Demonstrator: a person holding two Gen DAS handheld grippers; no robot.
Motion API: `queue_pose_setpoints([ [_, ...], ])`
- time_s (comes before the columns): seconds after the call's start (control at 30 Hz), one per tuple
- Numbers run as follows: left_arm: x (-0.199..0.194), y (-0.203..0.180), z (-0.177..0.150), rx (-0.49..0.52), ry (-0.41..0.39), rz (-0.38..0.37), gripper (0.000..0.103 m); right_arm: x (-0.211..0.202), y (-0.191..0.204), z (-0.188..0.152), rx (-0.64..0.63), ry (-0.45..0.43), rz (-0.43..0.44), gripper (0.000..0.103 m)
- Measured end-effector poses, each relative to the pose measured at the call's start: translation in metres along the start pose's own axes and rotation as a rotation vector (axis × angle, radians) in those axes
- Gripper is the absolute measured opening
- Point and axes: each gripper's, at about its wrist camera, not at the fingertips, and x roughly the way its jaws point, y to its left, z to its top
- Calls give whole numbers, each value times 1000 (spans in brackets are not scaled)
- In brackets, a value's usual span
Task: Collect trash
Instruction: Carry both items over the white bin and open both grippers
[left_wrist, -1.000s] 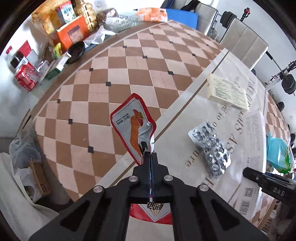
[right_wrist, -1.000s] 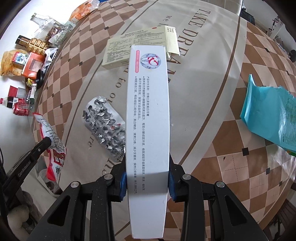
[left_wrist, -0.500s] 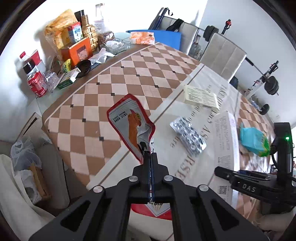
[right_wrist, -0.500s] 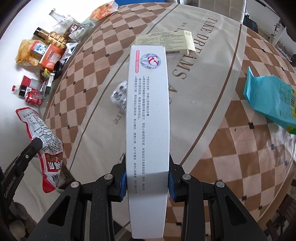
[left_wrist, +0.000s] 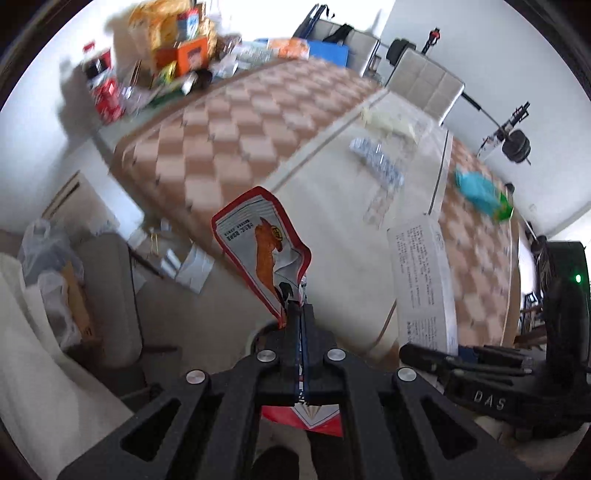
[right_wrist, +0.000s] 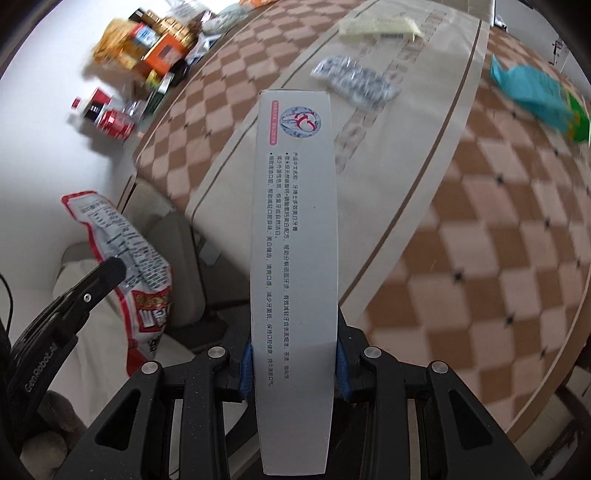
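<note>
My left gripper is shut on a red-edged snack wrapper, which stands up from the pinched jaws past the table's near edge. My right gripper is shut on a long white toothpaste box, its blue pads pressed on both sides. In the right wrist view the snack wrapper and the left gripper's finger hang at the left. In the left wrist view the toothpaste box rises at the right. A foil blister pack, a pale yellow box and a teal packet lie on the table.
The checkered table carries a cream runner. Groceries and cans crowd its far left end. Beside the table's end stand a beige bin or seat and plastic bags. Chairs stand at the far side.
Both grippers have pulled back off the table toward its near end, still holding the wrapper and the box. The floor, bags and beige bin have come into view below.
</note>
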Motion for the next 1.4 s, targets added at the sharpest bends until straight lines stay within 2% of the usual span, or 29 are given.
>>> queue_pose_setpoints([
  [0.17,38,30,-50,-34,112,0,0,58,12,-74,8,117,27,36],
  [0.27,79,46,-74,-57,190,-6,0,107,11,-111,6,202,7,36],
  [0.5,210,68,-108,-91,349,-29,0,234,-28,-154,33,351,-72,36],
  [0.7,323,82,-123,-135,435,-70,0,333,-75,-150,61,387,-137,36],
  [0.9,407,85,-129,-151,503,-140,0,415,-121,-133,105,427,-180,36],
  [1.0,431,81,-127,-132,532,-149,0,442,-139,-125,118,448,-183,36],
  [1.13,444,81,-124,-130,577,-164,0,464,-152,-107,116,460,-181,36],
  [1.33,443,82,-131,-133,643,-160,1,476,-158,-93,125,508,-171,38],
  [1.37,441,81,-132,-117,641,-137,3,476,-157,-93,132,515,-174,39],
  [1.4,436,81,-132,-93,629,-112,4,480,-153,-91,134,518,-177,50],
])
